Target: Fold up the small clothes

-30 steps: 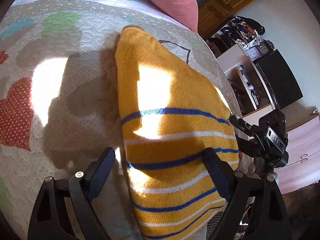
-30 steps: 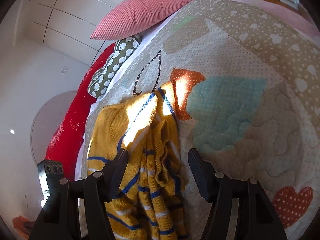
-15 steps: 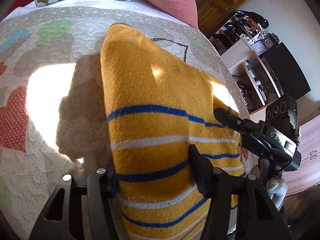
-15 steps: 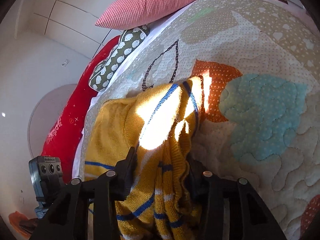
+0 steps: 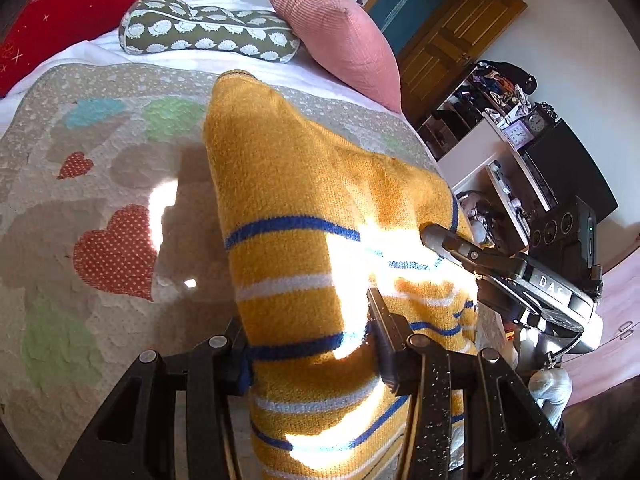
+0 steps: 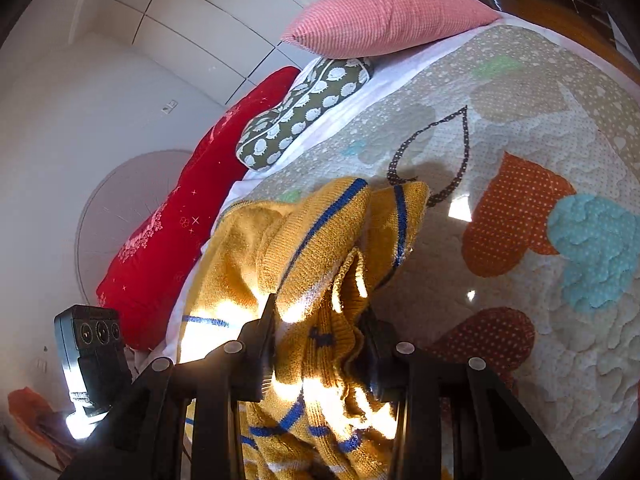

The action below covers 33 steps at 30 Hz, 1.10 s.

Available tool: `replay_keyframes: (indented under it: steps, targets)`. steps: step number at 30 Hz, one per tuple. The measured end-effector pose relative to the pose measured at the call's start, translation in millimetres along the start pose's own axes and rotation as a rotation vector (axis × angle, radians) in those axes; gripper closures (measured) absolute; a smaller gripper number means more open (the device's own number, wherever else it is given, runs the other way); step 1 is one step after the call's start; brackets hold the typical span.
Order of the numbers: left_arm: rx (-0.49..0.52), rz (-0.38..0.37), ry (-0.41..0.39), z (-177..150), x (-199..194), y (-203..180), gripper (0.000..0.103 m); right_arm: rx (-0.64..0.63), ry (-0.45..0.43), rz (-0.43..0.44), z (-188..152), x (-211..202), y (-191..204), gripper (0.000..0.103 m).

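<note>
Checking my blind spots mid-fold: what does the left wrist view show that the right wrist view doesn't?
Only the left wrist view: the shelves with clocks, the wooden door, and the right tool clamped on the yellow striped sweater.
Only the right wrist view: the white wall panels and the black heart outline on the quilt.
Both: the sweater, the quilt, the pink pillow, the hedgehog cushion, the red cushion. The left tool grips the sweater too.

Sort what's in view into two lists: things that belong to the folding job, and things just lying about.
Part of the job:
- yellow knitted sweater with blue and white stripes
- left tongs, shut on it
- right tongs, shut on it
- quilted heart-patterned bedspread underneath

Lying about:
- pink ribbed cushion
- olive hedgehog-print bolster
- red velvet pillow
</note>
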State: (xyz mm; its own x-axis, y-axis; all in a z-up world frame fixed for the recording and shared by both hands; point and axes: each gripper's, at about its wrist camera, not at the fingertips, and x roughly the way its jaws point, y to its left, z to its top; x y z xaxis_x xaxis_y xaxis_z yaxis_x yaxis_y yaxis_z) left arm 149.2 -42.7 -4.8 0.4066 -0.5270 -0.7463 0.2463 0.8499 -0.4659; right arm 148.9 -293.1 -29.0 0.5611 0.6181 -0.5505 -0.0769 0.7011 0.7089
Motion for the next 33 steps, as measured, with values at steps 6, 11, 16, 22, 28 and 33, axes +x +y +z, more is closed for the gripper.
replay_keyframes:
  steps: [6, 11, 16, 22, 28, 33]
  targets:
    - [-0.017, 0.048, -0.038, 17.1, -12.1, 22.2, 0.057, -0.036, 0.000, 0.022, 16.5, 26.1, 30.2, 0.064]
    - [-0.056, 0.066, -0.028, 30.4, -1.7, 43.3, 0.058, -0.023, 0.006, 0.045, 24.2, 50.6, 33.0, 0.064]
    - [-0.074, 0.091, 0.005, 33.3, 17.5, 57.9, 0.057, 0.027, 0.020, 0.059, 28.1, 74.5, 20.2, 0.064]
    - [-0.081, 0.141, 0.035, 31.3, 39.9, 69.0, 0.057, 0.065, 0.041, 0.039, 26.3, 94.2, 1.0, 0.064]
    - [-0.085, 0.156, 0.039, 31.8, 46.6, 76.0, 0.049, 0.070, 0.026, -0.009, 31.3, 92.2, -11.3, 0.066]
    - [-0.124, 0.154, 0.053, 26.7, 39.2, 83.5, 0.046, 0.045, -0.026, -0.103, 38.0, 75.1, -9.0, 0.065]
